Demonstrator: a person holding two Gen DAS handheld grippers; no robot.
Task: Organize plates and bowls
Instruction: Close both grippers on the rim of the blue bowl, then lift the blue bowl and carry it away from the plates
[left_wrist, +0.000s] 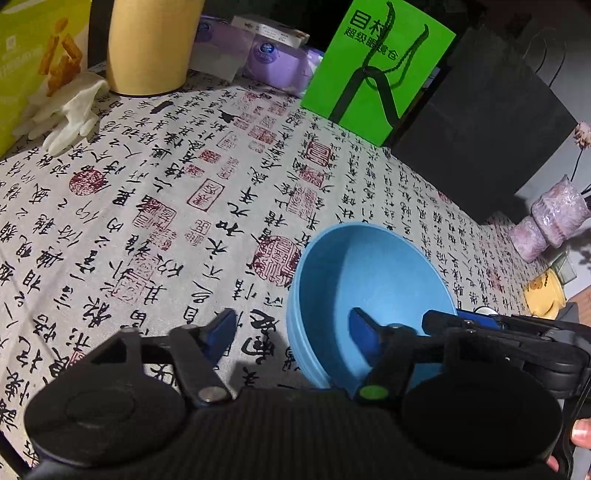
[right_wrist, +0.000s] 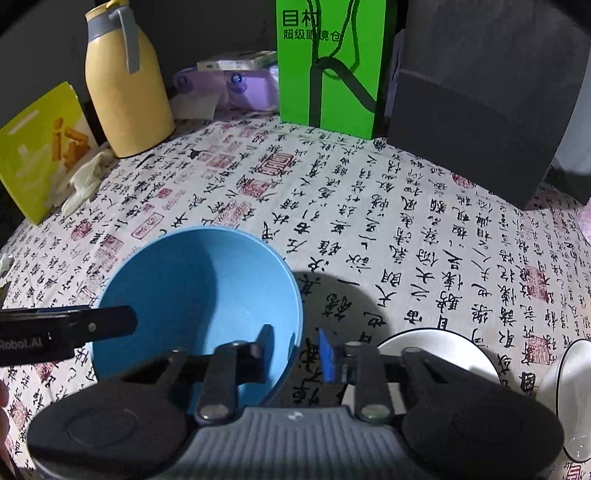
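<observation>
The blue bowl (right_wrist: 195, 295) sits upright on the calligraphy-print tablecloth (left_wrist: 147, 184), toward the near edge of the table.

The left gripper (left_wrist: 295, 328) straddles the bowl's near rim – one blue pad inside the bowl, the other outside over the cloth. Its jaws stand spread; neither pad is seen pressing on the wall.

The right gripper (right_wrist: 295, 349) also straddles the rim, on the bowl's right side: one finger inside, the blue-padded finger outside. The gap is narrow with the wall between, but whether the pads bite cannot be told.

A white plate (right_wrist: 436, 354) and a white bowl (right_wrist: 569, 387) lie just right of the blue one. At the far edge stand a yellow jug (right_wrist: 125, 96), a green bag (right_wrist: 328, 62) and a dark box (right_wrist: 476, 103).
</observation>
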